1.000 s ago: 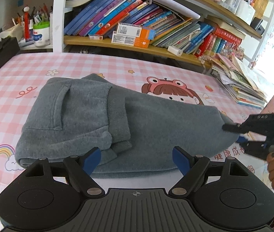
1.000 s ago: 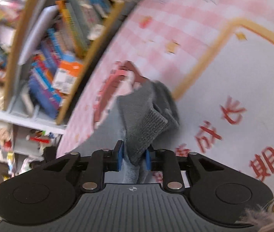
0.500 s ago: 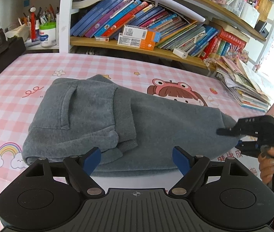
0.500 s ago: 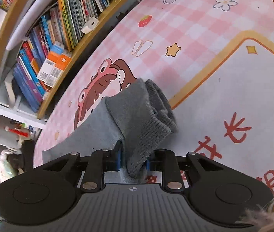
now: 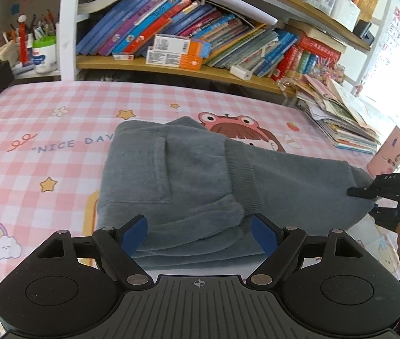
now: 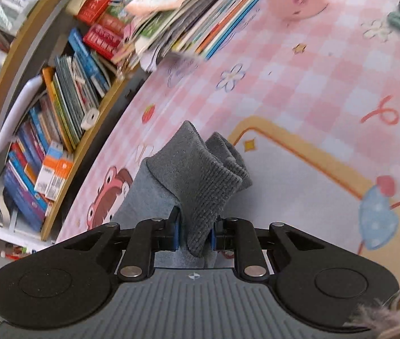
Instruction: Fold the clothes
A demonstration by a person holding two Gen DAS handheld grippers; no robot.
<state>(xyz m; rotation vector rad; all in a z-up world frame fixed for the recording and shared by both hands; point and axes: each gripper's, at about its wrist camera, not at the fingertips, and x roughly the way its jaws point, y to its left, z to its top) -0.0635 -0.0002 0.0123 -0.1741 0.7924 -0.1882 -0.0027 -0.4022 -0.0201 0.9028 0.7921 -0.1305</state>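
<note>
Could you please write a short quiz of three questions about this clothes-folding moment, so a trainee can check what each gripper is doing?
1. True or false: the left gripper is clamped on the grey garment.
2. What part of the garment does the right gripper hold?
A. a pocket
B. a ribbed cuff
C. a zipper
3. Fill in: the garment lies on a pink checked ____.

Key
1. False. Its jaws stand open, hovering at the near edge of the garment.
2. B. The ribbed cuff sits between the closed jaws.
3. Tablecloth, printed with stars and a rainbow.
</note>
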